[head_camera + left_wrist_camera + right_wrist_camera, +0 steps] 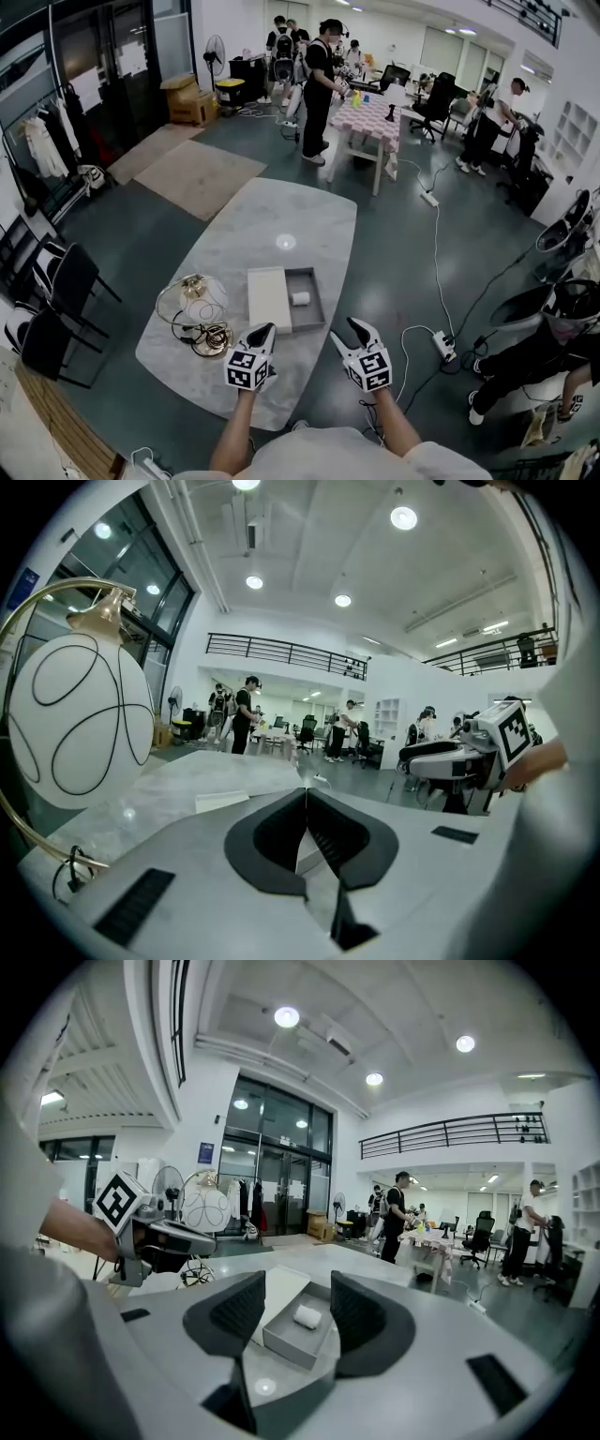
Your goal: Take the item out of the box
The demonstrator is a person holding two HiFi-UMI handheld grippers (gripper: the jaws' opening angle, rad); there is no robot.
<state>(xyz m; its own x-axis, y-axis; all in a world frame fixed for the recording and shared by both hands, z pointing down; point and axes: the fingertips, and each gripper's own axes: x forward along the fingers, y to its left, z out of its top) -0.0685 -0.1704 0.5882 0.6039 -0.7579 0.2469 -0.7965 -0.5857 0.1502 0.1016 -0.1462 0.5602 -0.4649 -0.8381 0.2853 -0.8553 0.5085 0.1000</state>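
One white item point(300, 298) in grey box point(304, 280)

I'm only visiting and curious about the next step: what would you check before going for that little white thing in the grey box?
1. Grey box open, with its lid lying beside it: ok.
2. White item in plain sight inside the box: ok.
3. Right gripper jaws apart, empty, pointed at the box: ok.
4. Left gripper clear of the box, jaws together, empty: ok.
5. Globe lamp standing apart from the box, to its left: ok.
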